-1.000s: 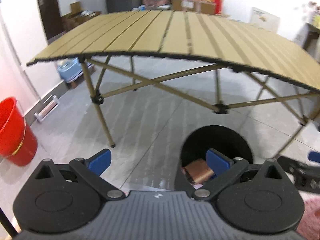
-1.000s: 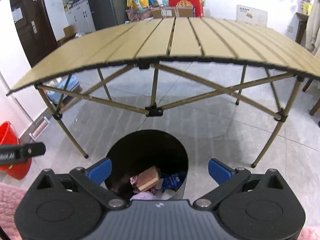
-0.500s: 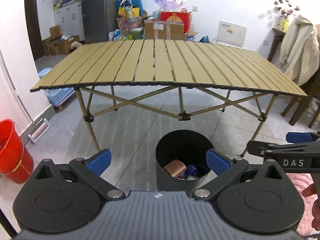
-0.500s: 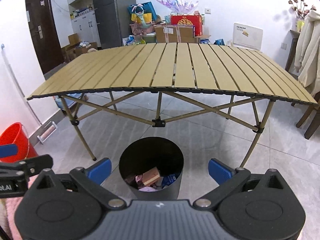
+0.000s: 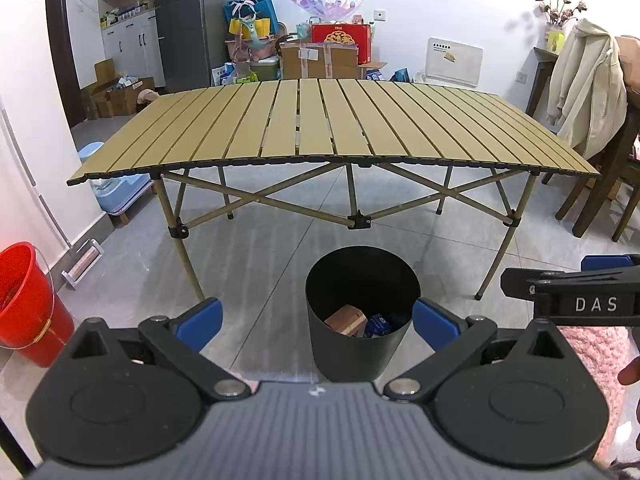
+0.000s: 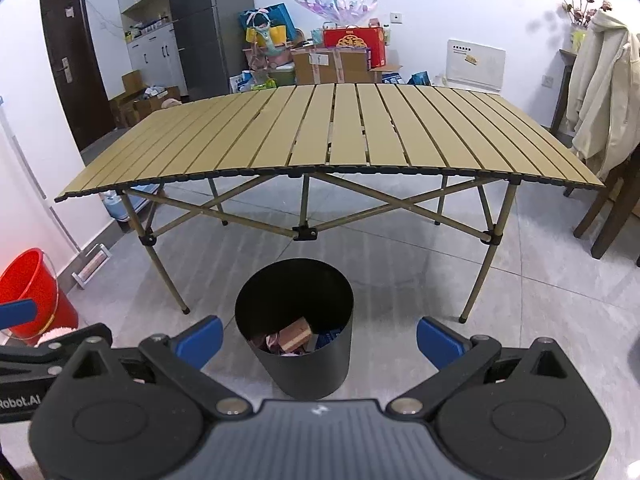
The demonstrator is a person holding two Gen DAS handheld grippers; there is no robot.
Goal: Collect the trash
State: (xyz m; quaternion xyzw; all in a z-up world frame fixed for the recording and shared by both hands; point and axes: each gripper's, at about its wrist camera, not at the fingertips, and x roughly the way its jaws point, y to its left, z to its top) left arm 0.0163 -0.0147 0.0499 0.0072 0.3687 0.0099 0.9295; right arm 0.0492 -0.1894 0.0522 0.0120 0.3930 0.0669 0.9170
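I see one round black bin point(image 5: 362, 344) standing on the gray tiled floor point(image 5: 260, 256). Its wall is smooth and dark, and its top is open. Inside lies the trash point(image 6: 295, 333): a brown box like cardboard, a blue packet and something pink and crinkly. I cannot count all the bits, as the wall hides some.

My left gripper point(image 5: 316, 322) has two blue fingers point(image 5: 199, 323) with flat pads, set on black arms. They are spread wide and hold nothing. In the left view the bin stands beyond the fingers, in the gap between them, nearer the right one. The right finger's tip lines up with the rim, but I cannot tell if it touches.

My right gripper point(image 6: 318, 336) looks the same, with two blue fingers point(image 6: 438, 342). They are also spread wide and hold nothing. In the right view the bin sits in the gap between the fingers, closer to the left one, and apart from both.

Behind the bin stands one long worktop point(image 5: 332, 128). Its top is made of many flat tan slats with thin gaps, and its thin metal legs cross under it.

One shiny red bucket point(image 5: 28, 304) with a wire handle stands on the floor, far to the left. A fluffy pink sleeve point(image 5: 592, 356) shows at the right edge of the left view.
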